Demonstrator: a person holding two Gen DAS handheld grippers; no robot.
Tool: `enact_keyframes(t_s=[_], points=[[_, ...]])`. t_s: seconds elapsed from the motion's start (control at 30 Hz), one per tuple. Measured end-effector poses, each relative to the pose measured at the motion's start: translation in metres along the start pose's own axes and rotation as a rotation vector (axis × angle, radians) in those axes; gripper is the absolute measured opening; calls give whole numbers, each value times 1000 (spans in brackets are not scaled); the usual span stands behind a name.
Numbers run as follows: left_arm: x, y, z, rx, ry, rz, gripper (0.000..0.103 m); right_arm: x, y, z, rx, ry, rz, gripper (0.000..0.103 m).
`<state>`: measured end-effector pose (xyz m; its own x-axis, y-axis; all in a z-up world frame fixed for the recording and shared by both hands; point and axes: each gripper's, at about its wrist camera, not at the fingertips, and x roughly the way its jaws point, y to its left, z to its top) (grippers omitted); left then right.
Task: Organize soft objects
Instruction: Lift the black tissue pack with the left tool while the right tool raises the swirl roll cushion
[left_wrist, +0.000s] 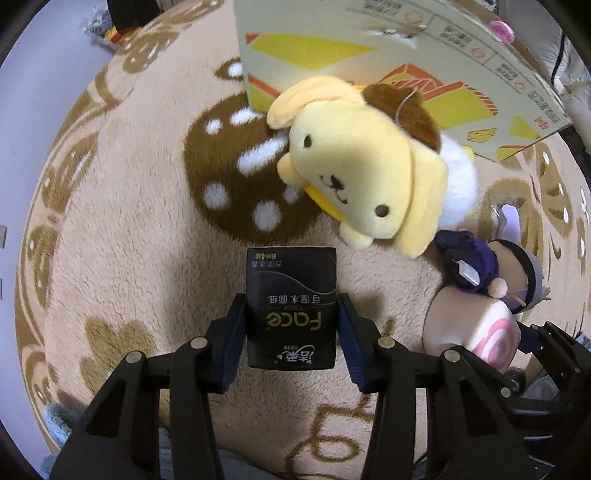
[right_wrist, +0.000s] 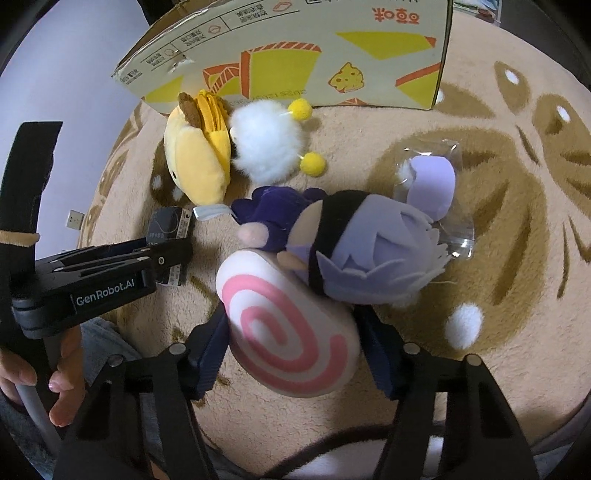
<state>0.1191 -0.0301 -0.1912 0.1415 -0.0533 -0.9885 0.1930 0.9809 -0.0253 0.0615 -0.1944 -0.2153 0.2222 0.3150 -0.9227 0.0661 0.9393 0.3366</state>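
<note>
Down on a beige patterned rug, the left hand-held gripper is closed on a black tissue pack, its blue pads pressed to both sides. The right hand-held gripper stands fairly wide, its pads against a white roll-shaped cushion with a pink spiral. A purple-haired doll leans on the cushion. Beyond them a yellow plush dog lies just before a printed cardboard box.
</note>
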Motion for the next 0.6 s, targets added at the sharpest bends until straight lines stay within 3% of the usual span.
enact_keyframes(t_s=[0.2,0.4,0.6], points=[[-14,-1,-2,3,-67,22,45,-7,-5,-1,-8,-5,-6,64],[-36,2,-10,-25,-152,10,45,-18,0,-4,-32,-27,-26,54],[-66,-2,-8,-26,-263,56,45,-39,-1,-10,-48,-98,-13,49]])
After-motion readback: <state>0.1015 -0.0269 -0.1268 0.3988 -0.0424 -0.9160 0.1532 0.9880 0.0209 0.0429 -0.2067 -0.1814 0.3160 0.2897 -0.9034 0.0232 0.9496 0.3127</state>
